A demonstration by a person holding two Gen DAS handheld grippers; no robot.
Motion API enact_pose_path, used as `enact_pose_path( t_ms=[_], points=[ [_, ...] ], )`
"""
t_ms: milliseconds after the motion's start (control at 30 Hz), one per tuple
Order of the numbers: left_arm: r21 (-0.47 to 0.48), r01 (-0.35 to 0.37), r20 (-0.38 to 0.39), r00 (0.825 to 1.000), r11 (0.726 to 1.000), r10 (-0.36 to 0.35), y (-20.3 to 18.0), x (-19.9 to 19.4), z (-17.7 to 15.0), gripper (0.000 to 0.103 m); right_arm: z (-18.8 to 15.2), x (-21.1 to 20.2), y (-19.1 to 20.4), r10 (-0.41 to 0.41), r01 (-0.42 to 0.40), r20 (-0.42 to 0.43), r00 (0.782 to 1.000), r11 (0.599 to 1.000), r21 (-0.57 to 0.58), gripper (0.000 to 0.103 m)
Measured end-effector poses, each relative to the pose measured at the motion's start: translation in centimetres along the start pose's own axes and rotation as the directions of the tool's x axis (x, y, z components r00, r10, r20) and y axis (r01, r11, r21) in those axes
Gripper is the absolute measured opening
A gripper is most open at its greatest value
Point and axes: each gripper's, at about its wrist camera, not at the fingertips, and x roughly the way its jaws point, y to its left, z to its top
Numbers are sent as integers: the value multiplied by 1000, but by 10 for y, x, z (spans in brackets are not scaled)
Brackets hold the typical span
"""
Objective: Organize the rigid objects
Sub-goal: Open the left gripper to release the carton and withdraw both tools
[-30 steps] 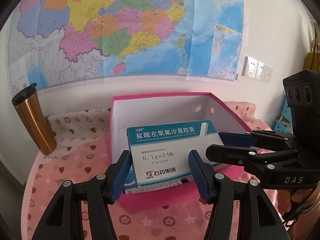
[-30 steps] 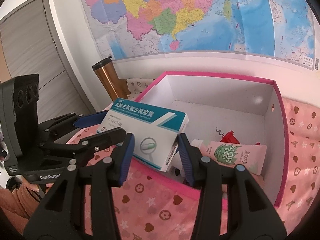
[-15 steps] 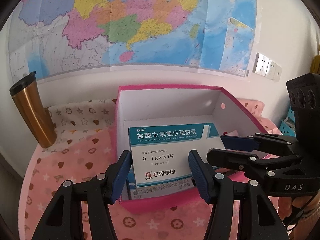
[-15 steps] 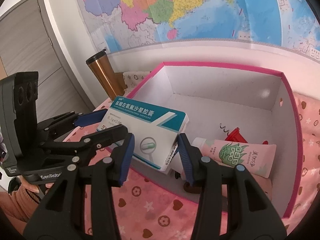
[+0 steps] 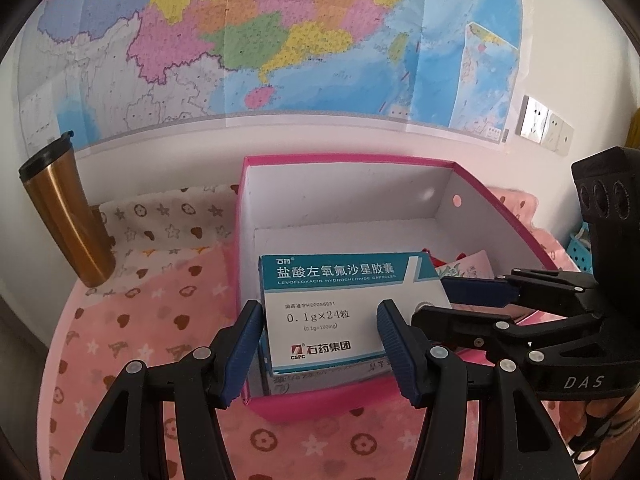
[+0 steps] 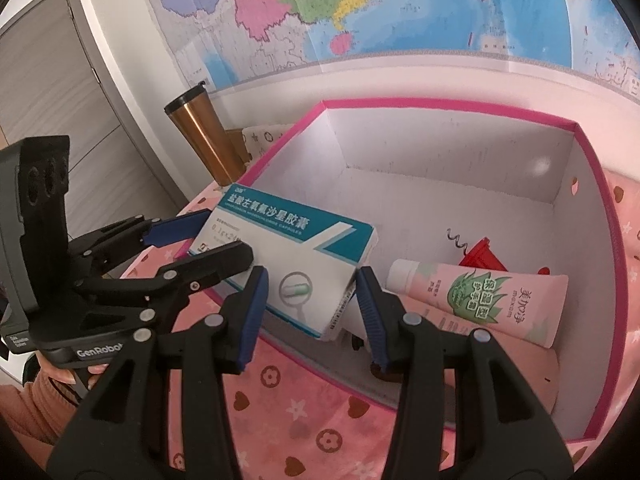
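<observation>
left wrist: near, angled down | right wrist: same | shared: pink box (image 5: 348, 158) (image 6: 440, 102)

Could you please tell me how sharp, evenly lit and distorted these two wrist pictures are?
Left wrist view: sharp print on the medicine box, soft daylight, a faint bright spot on the pink storage box wall, fisheye bending the wall map edge. Right wrist view: equally sharp, a similar glare patch on the box wall, dark vignette corners, the gold tumbler leaning from distortion.
</observation>
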Motion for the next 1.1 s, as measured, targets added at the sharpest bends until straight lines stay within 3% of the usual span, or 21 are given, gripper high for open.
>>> enact_pose_path(
  t_ms=[267,433,500,667,767,833,1000,1100],
  points=[
    [8,-22,11,1000,1000,22,-3,-4,-3,63,-3,-2,-2,-25,25,6,1000,999,19,52],
    [10,-27,51,998,1000,26,-7,-19,-9,76,-14,-26,3,-50,50,58,997,999,4,56],
    [12,-18,74,997,1000,17,-10,-28,-14,85,-21,-42,9,-66,68,92,994,997,-21,59],
    [15,10,127,992,1000,-12,-24,-51,-31,103,-47,-87,24,-145,167,237,961,983,-75,89],
    [15,7,136,991,1000,-9,-34,-58,-44,103,-67,-102,30,-255,288,299,920,955,-74,102],
    [11,-7,128,992,1000,5,-40,-60,-52,103,-79,-102,33,-317,357,309,897,930,-82,103],
    [-13,-2,105,994,1000,3,-50,-60,-70,103,-102,-101,33,-348,378,286,893,924,-57,103],
    [-15,-36,85,996,999,37,-55,-58,-78,103,-114,-100,35,-358,387,287,889,921,-51,103]
  ],
)
